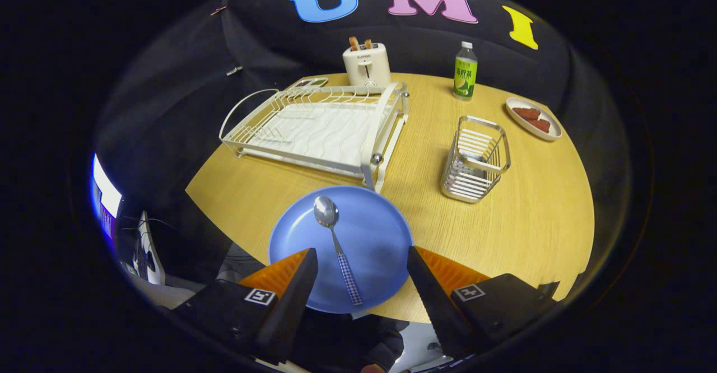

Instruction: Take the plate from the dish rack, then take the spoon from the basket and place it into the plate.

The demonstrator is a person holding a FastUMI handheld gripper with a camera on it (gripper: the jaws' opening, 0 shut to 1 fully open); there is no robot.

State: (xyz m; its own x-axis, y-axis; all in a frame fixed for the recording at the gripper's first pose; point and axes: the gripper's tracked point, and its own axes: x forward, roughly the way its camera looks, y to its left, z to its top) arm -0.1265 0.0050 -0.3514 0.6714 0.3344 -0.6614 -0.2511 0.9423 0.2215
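The job looks done. The blue plate [358,238] is out of the dish rack [313,129] and sits flat on the tabletop [521,216], near its front edge. The spoon [336,244] lies in the plate, with its bowl pointing to about 11 o'clock and its checked handle pointing to about 5 o'clock, near the plate's rim. The wire basket [476,160] stands at about 2 o'clock from the plate, and I see nothing in it. The dish rack, at about 12 o'clock from the plate, has no dishes. The hand-held gripper [361,266] is wide apart and holds nothing, with the spoon's handle between its fingers but not touching them. Nothing seems left to do.
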